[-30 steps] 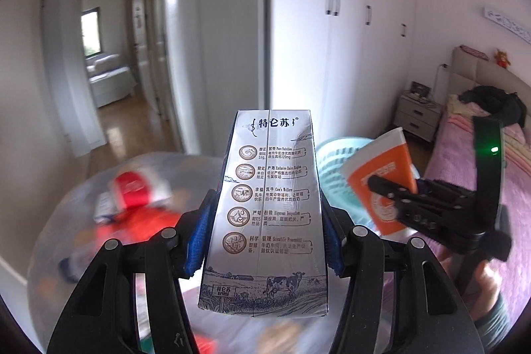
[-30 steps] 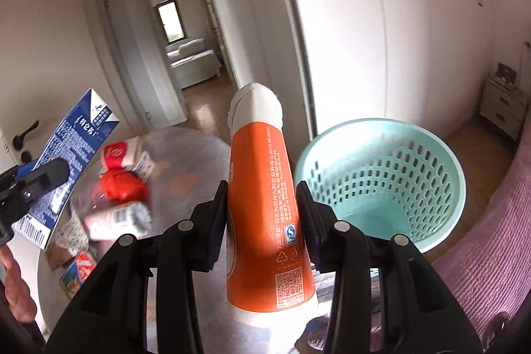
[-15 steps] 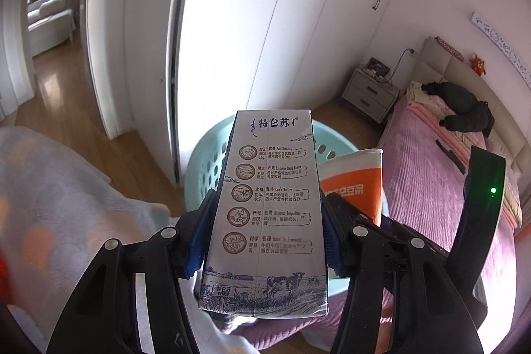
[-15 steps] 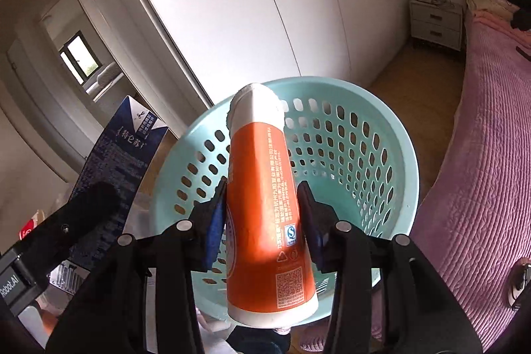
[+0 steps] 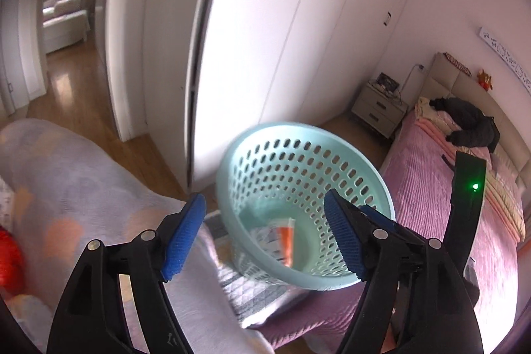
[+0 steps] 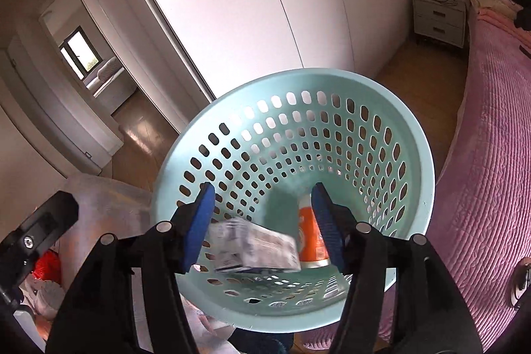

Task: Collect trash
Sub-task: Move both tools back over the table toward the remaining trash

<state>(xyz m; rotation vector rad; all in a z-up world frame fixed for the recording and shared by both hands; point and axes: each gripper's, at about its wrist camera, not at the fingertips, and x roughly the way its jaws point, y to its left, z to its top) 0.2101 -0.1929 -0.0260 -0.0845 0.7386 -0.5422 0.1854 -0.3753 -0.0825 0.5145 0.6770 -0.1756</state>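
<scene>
Both pairs of fingers (image 6: 327,231) opening, nothing between them: left gripper (image 5: 265,236) and right gripper (image 6: 262,223) poised over the teal basket (image 6: 418,155). Milk carton (image 6: 255,246) and orange bottle (image 6: 310,234) already inside, carton blurred, likely mid-tumble. Risk: clipping the rim on withdrawal, tipping the basket off the bed (image 5: 428,188).

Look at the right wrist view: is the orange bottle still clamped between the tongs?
No. The orange bottle lies inside the teal basket beside the milk carton, and the opening right tongs grip nothing.
</scene>
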